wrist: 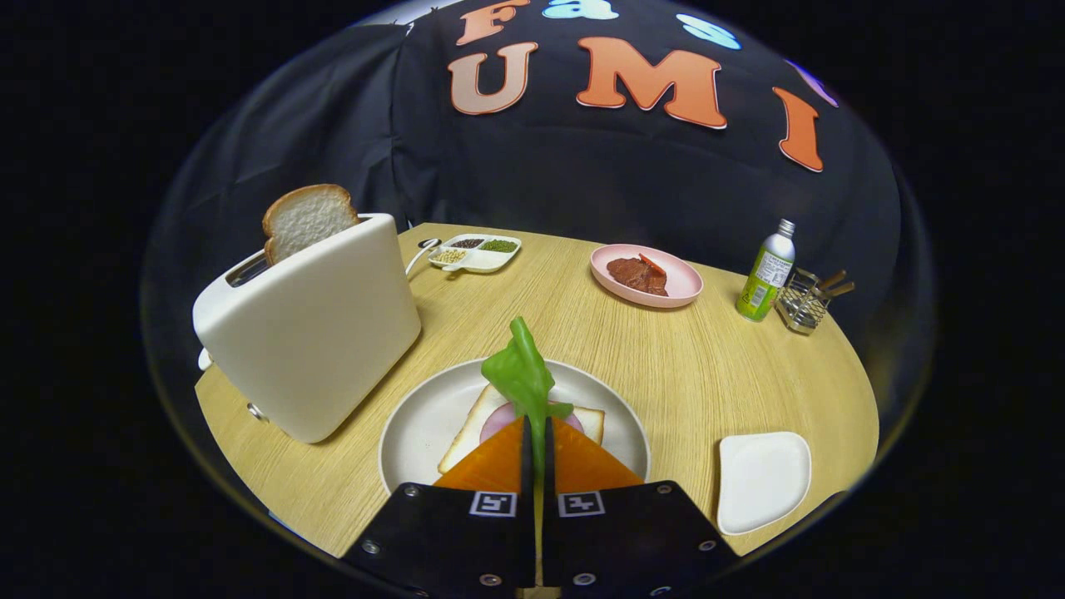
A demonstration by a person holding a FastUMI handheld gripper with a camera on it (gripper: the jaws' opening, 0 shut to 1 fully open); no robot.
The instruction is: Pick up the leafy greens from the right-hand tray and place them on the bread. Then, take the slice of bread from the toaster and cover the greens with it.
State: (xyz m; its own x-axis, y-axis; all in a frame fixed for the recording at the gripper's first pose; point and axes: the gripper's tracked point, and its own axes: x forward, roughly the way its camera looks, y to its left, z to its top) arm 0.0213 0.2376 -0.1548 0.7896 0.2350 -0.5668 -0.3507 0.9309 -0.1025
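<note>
Fingers: gripper (537,433) pinching the leafy greens (522,374), both fingers pressed on the stem, lower centre of frame.
Greens: held upright over the bread (586,418) with a pink slice on it, on the white plate (420,428).
Toaster (312,329): left of frame, bread slice (306,218) standing in its slot.
Tray (761,478): white, lower right on the wooden surface (715,366).

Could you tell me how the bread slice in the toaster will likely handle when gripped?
The bread slice stands tall out of the toaster, so it probably lifts freely. It looks porous, likely light and crushable. The tool is shut on the leafy greens.
</note>
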